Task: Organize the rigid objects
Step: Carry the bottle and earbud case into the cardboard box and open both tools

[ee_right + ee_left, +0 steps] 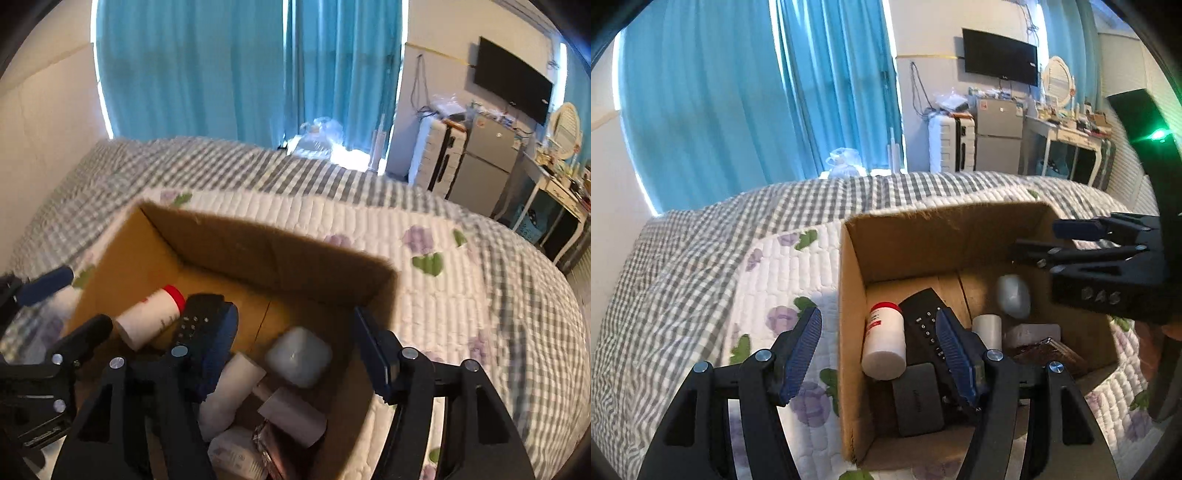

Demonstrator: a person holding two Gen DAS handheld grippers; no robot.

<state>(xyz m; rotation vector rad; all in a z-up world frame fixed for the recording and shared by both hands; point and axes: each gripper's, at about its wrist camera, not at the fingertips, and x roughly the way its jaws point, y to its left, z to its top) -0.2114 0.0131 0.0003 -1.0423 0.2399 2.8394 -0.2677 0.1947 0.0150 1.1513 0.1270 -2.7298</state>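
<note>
An open cardboard box sits on the bed. Inside lie a white bottle with a red cap, a black remote, a black case, a grey rounded case, a white cylinder and a dark packet. My left gripper is open and empty, straddling the box's left wall. My right gripper is open and empty over the box; it shows in the left wrist view.
The bed has a white floral quilt and a grey checked blanket. Blue curtains hang behind. A suitcase, small fridge, wall TV and cluttered dressing table stand at the far right.
</note>
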